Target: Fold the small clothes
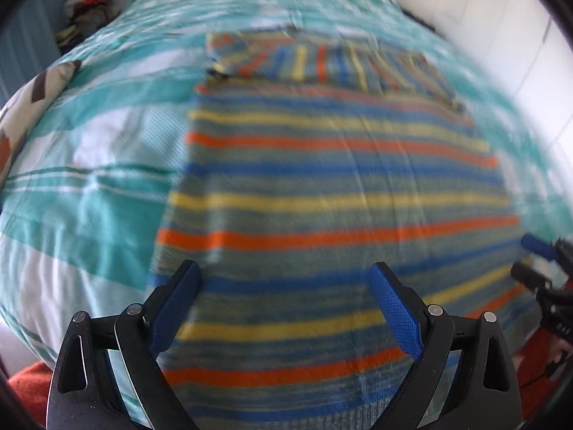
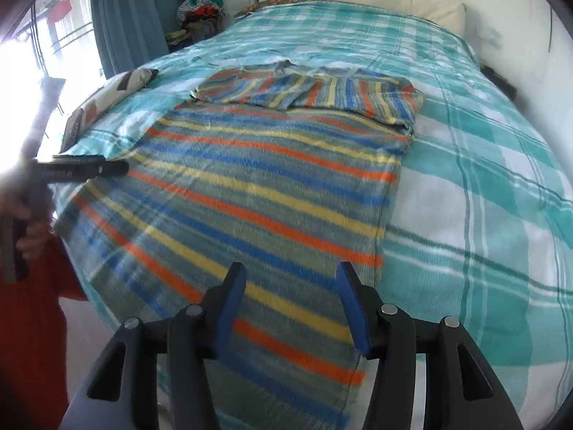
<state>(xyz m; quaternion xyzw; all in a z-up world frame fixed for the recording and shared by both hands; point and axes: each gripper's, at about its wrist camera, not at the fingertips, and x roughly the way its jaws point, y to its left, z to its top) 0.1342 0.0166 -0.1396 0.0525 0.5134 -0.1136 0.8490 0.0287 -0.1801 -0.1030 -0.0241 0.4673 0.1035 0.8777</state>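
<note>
- Left wrist view: the striped shirt lies flat on the bed, body spread toward the camera. Both sleeves look already folded in across the top, so the side folds seem done; the lengthwise folds of the body appear still to come.
- The left tongs stand wide open above the shirt's near part, nothing between the blue pads, no cloth pinched. The picture is blurred.
- Right wrist view: the same shirt sits in the middle of the checked bed, hem nearest, sleeves crossed at the collar end.
- The right tongs are about half open over the hem, empty; whether they brush the cloth I cannot tell.
- The left tongs show at the shirt's left edge.
</note>
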